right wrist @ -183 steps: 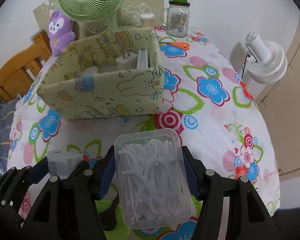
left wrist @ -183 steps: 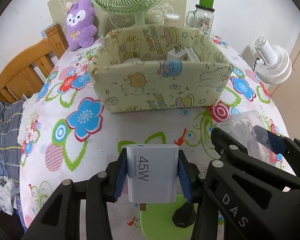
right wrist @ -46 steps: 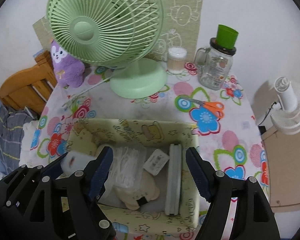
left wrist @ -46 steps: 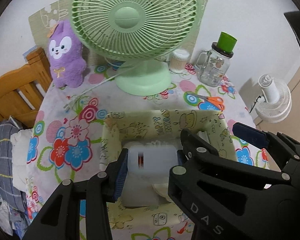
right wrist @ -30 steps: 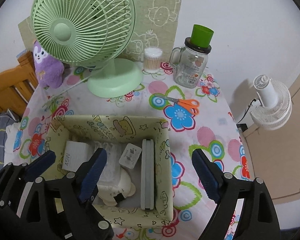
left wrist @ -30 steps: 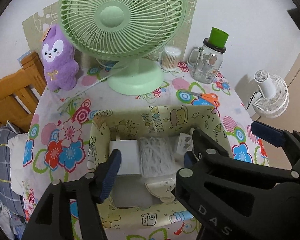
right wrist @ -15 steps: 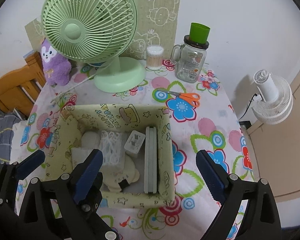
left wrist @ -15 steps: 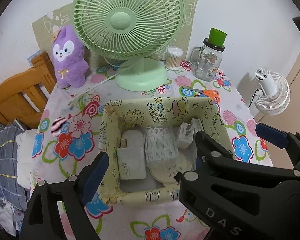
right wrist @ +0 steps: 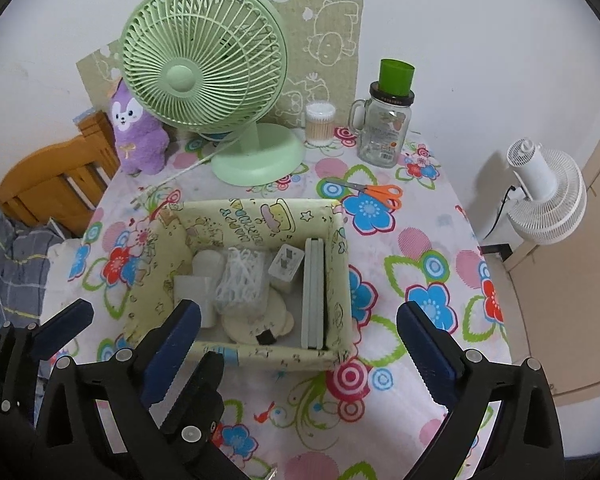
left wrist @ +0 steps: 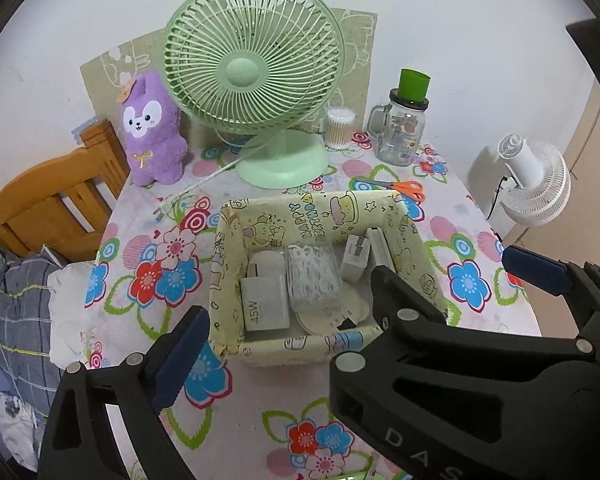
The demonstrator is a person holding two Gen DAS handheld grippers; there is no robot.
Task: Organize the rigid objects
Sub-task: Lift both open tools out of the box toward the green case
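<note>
Six seconds back each pair of tongs carried something, a 45W charger on the left and a clear box of floss picks on the right; now both lie in the storage box and both tongs have drawn back above its near edge. The left tongs [left wrist: 288, 340] stand wide apart and hold nothing, and the right tongs [right wrist: 300, 332] likewise.

The 45W charger [left wrist: 265, 303] lies flat at the left side of the cartoon-print storage box [left wrist: 320, 350], its long axis running from near wall to far wall, printed end nearest. Just beside it to the right, the floss pick box [left wrist: 311, 274] lies on the same near-to-far line. Further right sit a small white plug adapter [left wrist: 356, 258] and a slim grey slab on edge [right wrist: 314, 292] against the right wall.

This drop-off looks finished. The next move probably calls for finding another loose rigid item; the orange scissors [right wrist: 376, 192] on the tabletop [right wrist: 420, 248] beyond the box are one candidate.
</note>
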